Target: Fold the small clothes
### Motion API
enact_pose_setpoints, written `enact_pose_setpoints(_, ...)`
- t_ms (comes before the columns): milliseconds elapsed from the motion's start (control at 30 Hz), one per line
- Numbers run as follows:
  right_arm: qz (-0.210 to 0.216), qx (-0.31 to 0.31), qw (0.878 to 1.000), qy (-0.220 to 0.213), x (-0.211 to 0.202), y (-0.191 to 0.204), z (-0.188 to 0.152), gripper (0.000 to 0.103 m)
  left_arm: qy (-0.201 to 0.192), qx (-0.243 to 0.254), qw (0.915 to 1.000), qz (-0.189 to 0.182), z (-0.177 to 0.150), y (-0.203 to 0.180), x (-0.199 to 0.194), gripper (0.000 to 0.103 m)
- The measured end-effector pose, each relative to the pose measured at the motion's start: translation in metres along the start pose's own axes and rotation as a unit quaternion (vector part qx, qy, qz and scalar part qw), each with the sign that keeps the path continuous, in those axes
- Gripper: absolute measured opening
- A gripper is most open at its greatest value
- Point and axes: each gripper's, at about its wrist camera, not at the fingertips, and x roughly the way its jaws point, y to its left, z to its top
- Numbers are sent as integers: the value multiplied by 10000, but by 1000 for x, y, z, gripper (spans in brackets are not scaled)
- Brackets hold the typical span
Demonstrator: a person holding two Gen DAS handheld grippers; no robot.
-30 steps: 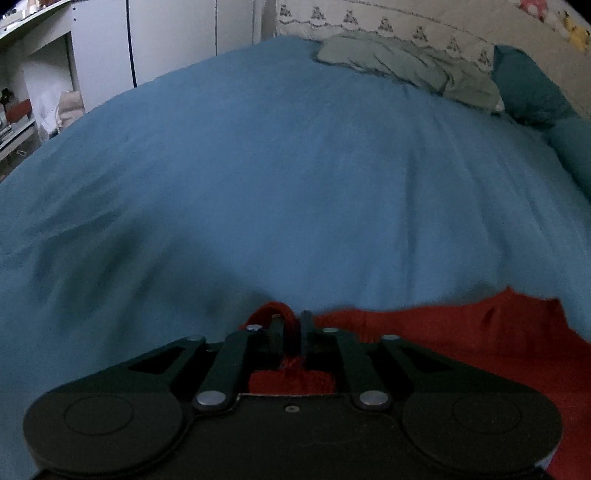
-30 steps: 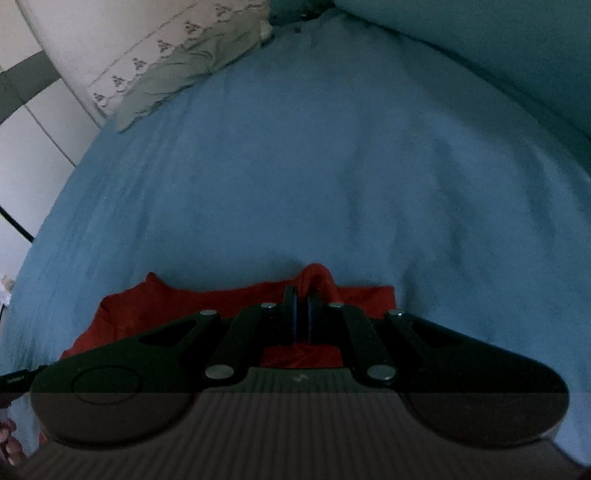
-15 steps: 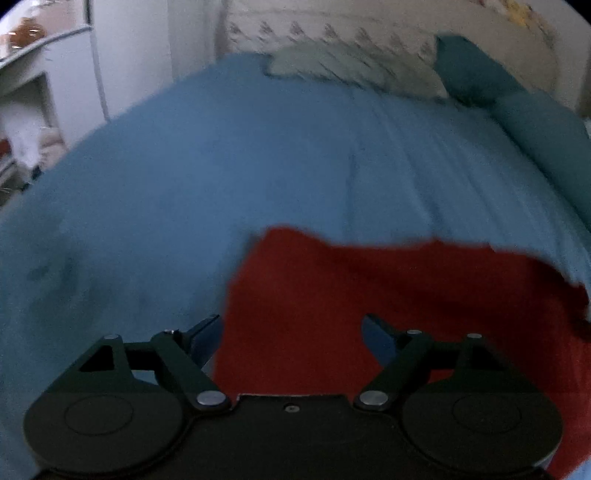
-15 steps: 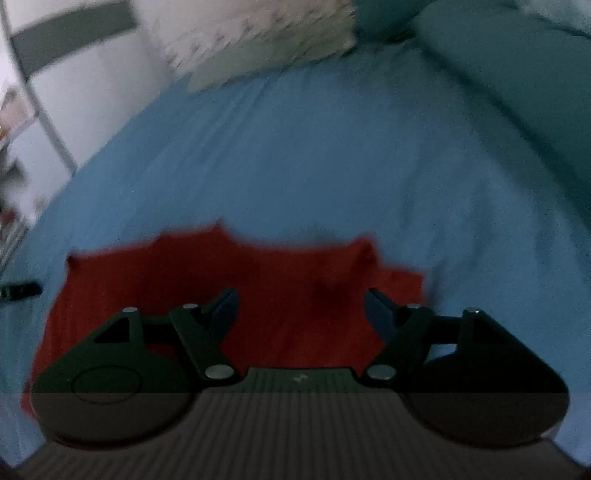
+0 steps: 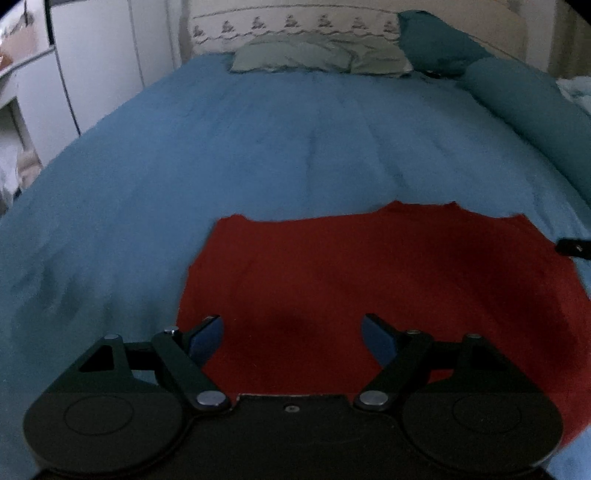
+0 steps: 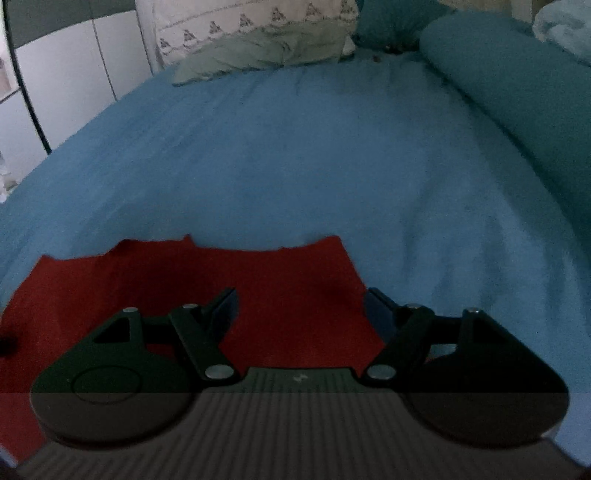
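Observation:
A small red garment [image 5: 369, 280] lies flat on the blue bedspread [image 5: 258, 147]. In the left wrist view my left gripper [image 5: 293, 334] is open and empty, held above the garment's near left part. In the right wrist view the same red garment [image 6: 288, 280] lies below my right gripper [image 6: 301, 308], which is open and empty above the garment's near right part. A dark tip of the right gripper [image 5: 572, 246] shows at the right edge of the left wrist view.
A grey-green pillow [image 5: 321, 55] and a white embroidered pillow [image 5: 295, 27] lie at the head of the bed. A teal bolster [image 5: 524, 99] runs along the bed's right side. White cupboards [image 5: 92, 66] stand left of the bed.
Both grippers were shut on the red garment's edge one second ago. They have opened, let it go and pulled back and up; the garment now lies flat.

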Motion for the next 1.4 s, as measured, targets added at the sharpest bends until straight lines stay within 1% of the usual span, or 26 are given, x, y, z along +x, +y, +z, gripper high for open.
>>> enact_pose_setpoints(100, -114, 42, 9999, -88, -44, -12, -21, 90, -79, 180, 9998, 1, 1, -11, -20, 87)
enact_pose_setpoints(200, -277, 134, 9995, 37, -71, -20, -49, 90, -24, 193, 9997, -149, -5, -25, -28, 87)
enact_pose_setpoints(267, -311, 106, 9992, 209, -79, -21, -68, 80, 79, 139, 9996, -219, -11, -33, -27, 87)
enact_pose_setpoints(300, -326, 91, 9989, 338, -80, -23, -78, 76, 140, 102, 9996, -244, -14, -36, -25, 87)
enact_pose_setpoints(367, -327, 93, 9981, 518, -81, -26, -91, 64, 236, 45, 9993, -280, -18, -42, -22, 87)
enact_pose_setpoints(433, -286, 153, 9977, 600, -82, -29, -103, 54, 279, 27, 9991, -308, -23, -47, -19, 87)
enact_pose_setpoints(500, -241, 158, 9977, 617, -80, -29, -110, 53, 319, 74, 9991, -286, -25, -51, -14, 87)
enact_pose_setpoints(567, -222, 123, 9977, 624, -76, -28, -111, 44, 375, 113, 9988, -289, -27, -53, -11, 87)
enact_pose_setpoints(600, -184, 138, 9976, 649, -77, -29, -111, 38, 394, 122, 9987, -298, -28, -53, -9, 87)
enact_pose_setpoints(633, -116, 156, 9976, 670, -77, -30, -111, 21, 407, 136, 9986, -298, -28, -54, -9, 87)
enact_pose_setpoints(800, -21, 108, 9988, 481, -98, -39, -117, 21, 416, 235, 9984, -301, -31, -53, -13, 87)
enact_pose_setpoints(900, 45, 188, 9977, 648, -102, -48, -129, 20, 485, 295, 9979, -327, -35, -50, -9, 87)
enact_pose_setpoints(967, 50, 129, 9965, 821, -94, -51, -140, 19, 638, 318, 9969, -322, -39, -47, -3, 87)
enact_pose_setpoints(1033, 142, 262, 9966, 770, -93, -57, -144, 20, 832, 332, 9957, -242, -45, -46, 6, 87)
enact_pose_setpoints(1100, 195, 392, 9962, 749, -95, -59, -137, 24, 867, 312, 9955, -203, -49, -44, 10, 87)
enact_pose_setpoints(1133, 220, 479, 9961, 706, -95, -59, -134, 38, 820, 264, 9960, -216, -48, -43, 8, 87)
enact_pose_setpoints(1167, 257, 576, 9959, 652, -100, -60, -131, 65, 774, 225, 9965, -235, -46, -43, 6, 87)
enact_pose_setpoints(1200, 296, 660, 9961, 509, -104, -61, -128, 74, 703, 185, 9970, -275, -44, -43, 3, 87)
enact_pose_setpoints(1233, 311, 678, 9965, 368, -107, -61, -126, 80, 625, 152, 9974, -315, -42, -44, 0, 87)
enact_pose_setpoints(1300, 300, 639, 9969, 338, -104, -58, -117, 80, 500, 104, 9980, -382, -38, -48, -7, 87)
enact_pose_setpoints(1400, 301, 690, 9964, 402, -85, -54, -109, 76, 426, 8, 9980, -474, -31, -55, -3, 87)
